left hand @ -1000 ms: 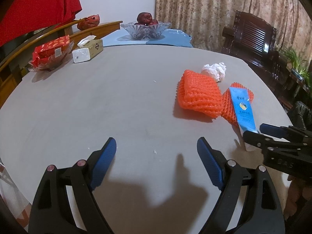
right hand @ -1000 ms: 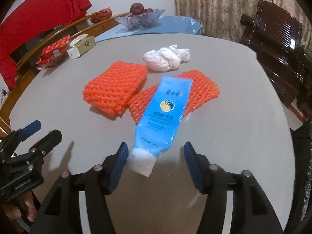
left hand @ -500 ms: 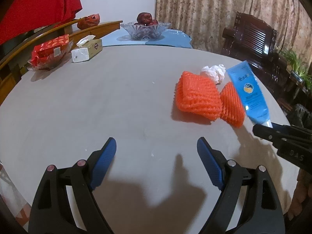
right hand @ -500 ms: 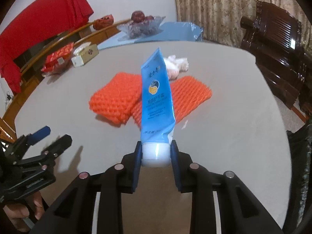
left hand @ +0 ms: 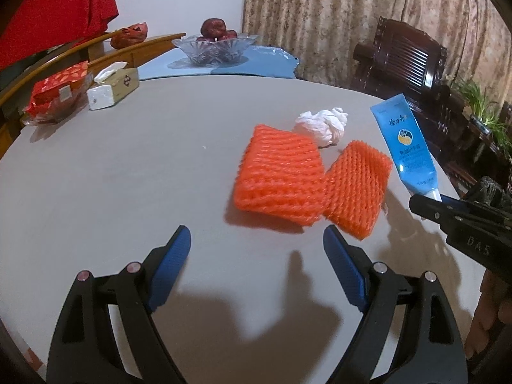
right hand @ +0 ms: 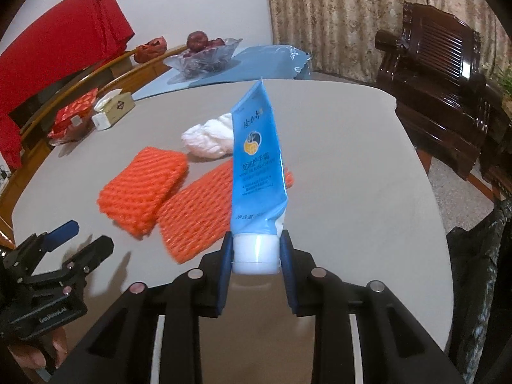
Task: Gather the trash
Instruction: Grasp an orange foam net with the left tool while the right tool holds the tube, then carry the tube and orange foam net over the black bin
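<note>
Since a second ago the blue tube (right hand: pixel 257 166) has left the table (right hand: pixel 352 166), clamped by its white cap in the right gripper (right hand: pixel 256 252) and tilted clear. The left gripper (left hand: pixel 256 249) hangs apart, probably for the orange nets (left hand: pixel 278 179); beyond, crumpled tissue (left hand: pixel 321 124).

Blue tube (right hand: pixel 257 160), white cap; orange mesh foam nets (left hand: pixel 278 179); white tissue wad (left hand: pixel 323 124); grey table (left hand: pixel 128 176).

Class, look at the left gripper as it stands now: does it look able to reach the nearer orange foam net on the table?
Probably yes. The left gripper is open and empty, and the orange foam net lies just ahead of its fingers with only bare table between. The right gripper, holding the blue tube, is off to the side.
</note>
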